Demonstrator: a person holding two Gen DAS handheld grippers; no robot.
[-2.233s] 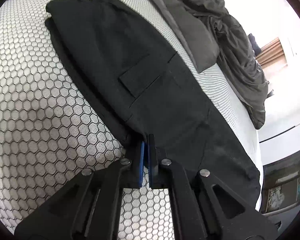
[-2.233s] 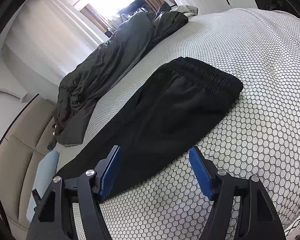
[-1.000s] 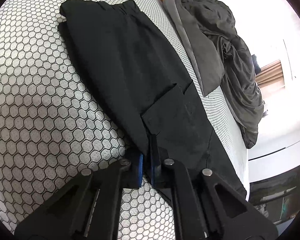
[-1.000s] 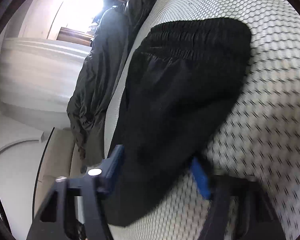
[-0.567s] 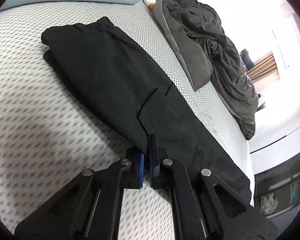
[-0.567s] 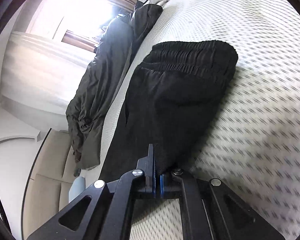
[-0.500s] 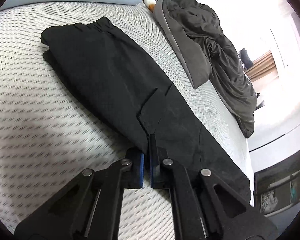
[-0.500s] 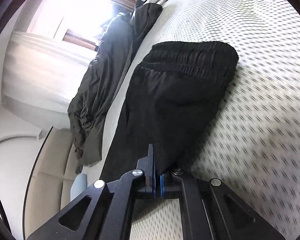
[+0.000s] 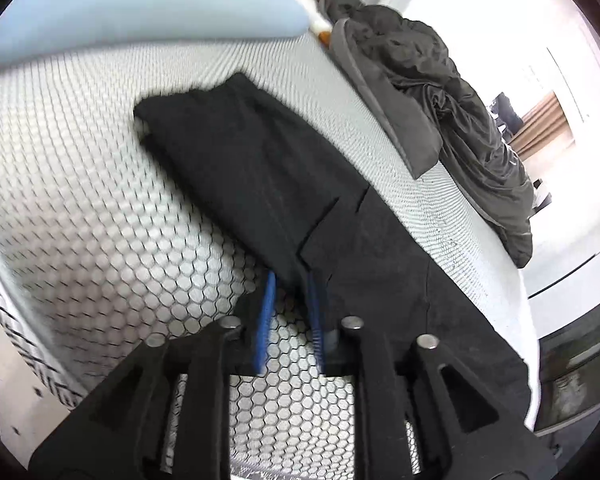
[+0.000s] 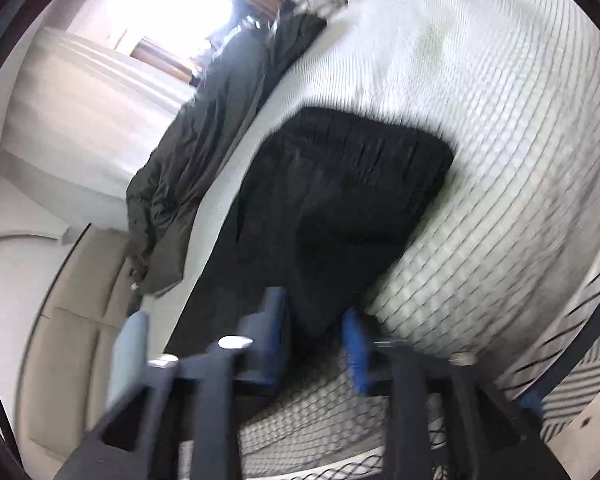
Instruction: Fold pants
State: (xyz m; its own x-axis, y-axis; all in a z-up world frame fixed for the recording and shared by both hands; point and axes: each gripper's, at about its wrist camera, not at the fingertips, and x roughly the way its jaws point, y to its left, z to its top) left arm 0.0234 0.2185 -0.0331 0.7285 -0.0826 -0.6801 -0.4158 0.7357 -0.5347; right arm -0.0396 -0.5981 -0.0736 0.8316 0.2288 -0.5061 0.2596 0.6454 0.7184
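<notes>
Left wrist view shows the black pants (image 9: 260, 168) lying lengthwise on the bed (image 9: 80, 200), whose cover is a pale mesh of dark-edged hexagons; the legs appear doubled over each other into one long strip, waistband end far, a flat cargo pocket partway along. The left gripper (image 9: 290, 308) has just been opening, its blue pads parted with the near edge of the cloth at their tips, not pressed. Beyond lie a pale blue pillow (image 9: 140, 4) and a crumpled grey duvet (image 9: 440, 92). In the right wrist view, blurred, the gathered elastic waistband (image 10: 364, 148) shows ribbed and thick, and the right gripper (image 10: 314, 332) has likewise been opening, jaws spread around the cloth's edge. Judging from this, the lengthwise fold is done; the crosswise folds remain.
</notes>
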